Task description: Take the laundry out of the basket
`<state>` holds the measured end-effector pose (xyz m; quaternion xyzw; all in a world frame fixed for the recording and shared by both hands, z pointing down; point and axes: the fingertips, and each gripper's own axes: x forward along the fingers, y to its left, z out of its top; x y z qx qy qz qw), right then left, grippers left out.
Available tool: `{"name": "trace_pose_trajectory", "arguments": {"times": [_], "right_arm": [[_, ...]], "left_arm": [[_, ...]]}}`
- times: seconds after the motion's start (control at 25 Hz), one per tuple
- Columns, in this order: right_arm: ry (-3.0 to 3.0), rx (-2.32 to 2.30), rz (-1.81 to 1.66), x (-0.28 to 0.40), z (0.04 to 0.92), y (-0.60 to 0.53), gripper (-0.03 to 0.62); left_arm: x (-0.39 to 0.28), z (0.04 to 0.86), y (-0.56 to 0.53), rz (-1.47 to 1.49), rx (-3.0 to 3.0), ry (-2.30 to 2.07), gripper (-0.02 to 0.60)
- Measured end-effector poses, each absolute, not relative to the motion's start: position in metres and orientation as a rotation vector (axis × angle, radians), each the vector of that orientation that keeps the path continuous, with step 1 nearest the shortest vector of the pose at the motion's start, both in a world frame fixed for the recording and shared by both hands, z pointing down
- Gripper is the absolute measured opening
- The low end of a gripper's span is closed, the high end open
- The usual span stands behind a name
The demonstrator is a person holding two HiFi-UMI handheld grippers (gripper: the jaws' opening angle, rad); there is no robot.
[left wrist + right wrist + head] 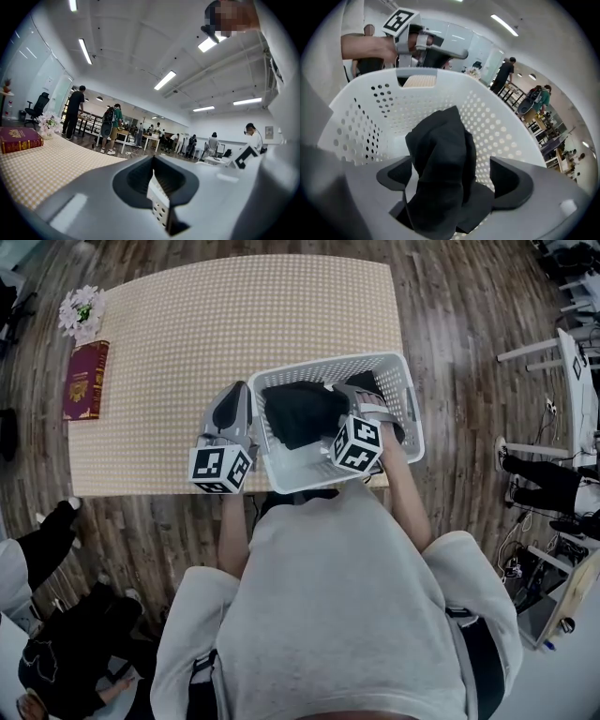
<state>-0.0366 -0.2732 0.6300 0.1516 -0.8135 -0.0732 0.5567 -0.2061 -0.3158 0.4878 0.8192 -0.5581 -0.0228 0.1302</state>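
Note:
A white perforated laundry basket (394, 367) stands at the table's near right corner. A black garment (300, 409) lies bunched inside it. My right gripper (361, 399) reaches down into the basket. In the right gripper view its jaws (454, 187) stand wide apart, open. The black garment (440, 159) rises between them against the left jaw, and a gap shows before the right one. My left gripper (246, 397) is at the basket's left rim. In its own view it (157, 187) is shut on a strip of the perforated wall (159, 206). The right gripper view shows that gripper (417, 54) at the far rim.
The table (187, 343) wears a dotted tan cloth. A dark red book (85, 381) and a small flower bunch (81, 310) sit at its far left. People stand on the wood floor to the left, and a white desk (572, 381) is to the right.

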Motion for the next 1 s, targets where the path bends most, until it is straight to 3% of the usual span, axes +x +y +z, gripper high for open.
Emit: {"name": "trace_pose_trajectory", "arguments": {"times": [0.08,0.12,0.48,0.88,0.92,0.96,1.0], "right_arm": [[-1.832,0.262,-0.153,-0.031,0.654,-0.269,0.591],[-1.792,0.216,-0.137,-0.028,0.666,-0.267,0.597],[-1.620,-0.026,-0.099,-0.021,0.770,-0.261,0.591],[-1.596,-0.090,-0.040,-0.024,0.776,-0.259,0.592],[-1.602,-0.099,-0.048,-0.025,0.773,-0.256,0.575],[-1.608,-0.114,-0.060,-0.025,0.769,-0.251,0.494],[-1.615,-0.132,-0.076,-0.026,0.765,-0.244,0.371]], "left_arm": [[-0.208,0.489,-0.316,-0.068,2.375,-1.624,0.006],[-0.209,0.489,-0.316,-0.066,2.372,-1.626,0.006],[-0.226,0.496,-0.316,-0.052,2.328,-1.653,0.006],[-0.231,0.497,-0.320,-0.084,2.316,-1.649,0.006],[-0.231,0.496,-0.320,-0.091,2.316,-1.650,0.006],[-0.231,0.494,-0.320,-0.099,2.316,-1.651,0.006],[-0.231,0.493,-0.321,-0.106,2.317,-1.652,0.006]]}}
